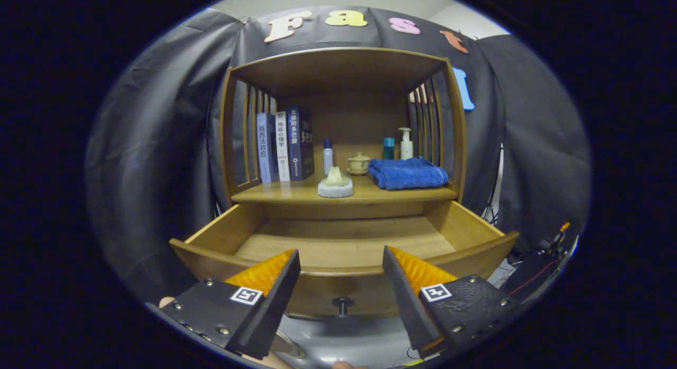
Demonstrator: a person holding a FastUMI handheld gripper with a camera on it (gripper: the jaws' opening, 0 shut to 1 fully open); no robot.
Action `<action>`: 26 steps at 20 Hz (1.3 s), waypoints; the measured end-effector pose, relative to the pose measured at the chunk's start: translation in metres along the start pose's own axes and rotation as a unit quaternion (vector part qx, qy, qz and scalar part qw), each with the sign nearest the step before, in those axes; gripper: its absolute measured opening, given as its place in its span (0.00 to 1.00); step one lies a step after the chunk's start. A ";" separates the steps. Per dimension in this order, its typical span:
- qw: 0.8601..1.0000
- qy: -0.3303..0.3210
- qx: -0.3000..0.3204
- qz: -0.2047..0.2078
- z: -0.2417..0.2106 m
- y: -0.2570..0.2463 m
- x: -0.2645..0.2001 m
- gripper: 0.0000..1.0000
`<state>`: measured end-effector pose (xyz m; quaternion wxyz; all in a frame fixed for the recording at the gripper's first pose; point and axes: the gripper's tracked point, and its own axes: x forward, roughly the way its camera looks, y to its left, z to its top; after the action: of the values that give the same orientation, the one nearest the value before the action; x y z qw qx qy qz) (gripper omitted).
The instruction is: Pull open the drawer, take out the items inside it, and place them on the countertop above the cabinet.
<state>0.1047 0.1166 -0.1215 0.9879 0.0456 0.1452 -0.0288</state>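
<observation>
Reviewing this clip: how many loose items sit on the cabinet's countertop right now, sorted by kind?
Books: 3
Bottles: 3, one with a pump
Lidded cup: 1
Folded blue towel: 1
Pale object on round base: 1
Total: 9
Open drawer shows bare wood; gripper open before it.
</observation>
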 end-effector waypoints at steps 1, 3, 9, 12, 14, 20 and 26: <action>1.000 0.003 -0.004 0.000 -0.005 0.001 -0.001 0.94; 1.000 0.010 -0.013 0.000 -0.015 0.003 0.001 0.94; 0.999 0.004 -0.051 -0.015 -0.019 0.003 0.002 0.94; 0.999 0.002 -0.045 -0.016 -0.018 0.005 0.003 0.94; 0.999 0.002 -0.047 -0.016 -0.018 0.004 0.003 0.95; 0.999 0.001 -0.045 -0.016 -0.016 0.005 0.005 0.95; 0.999 -0.003 -0.050 -0.016 -0.011 0.005 0.015 0.95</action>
<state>0.1162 0.1221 -0.1361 0.9889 -0.0060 0.1439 -0.0372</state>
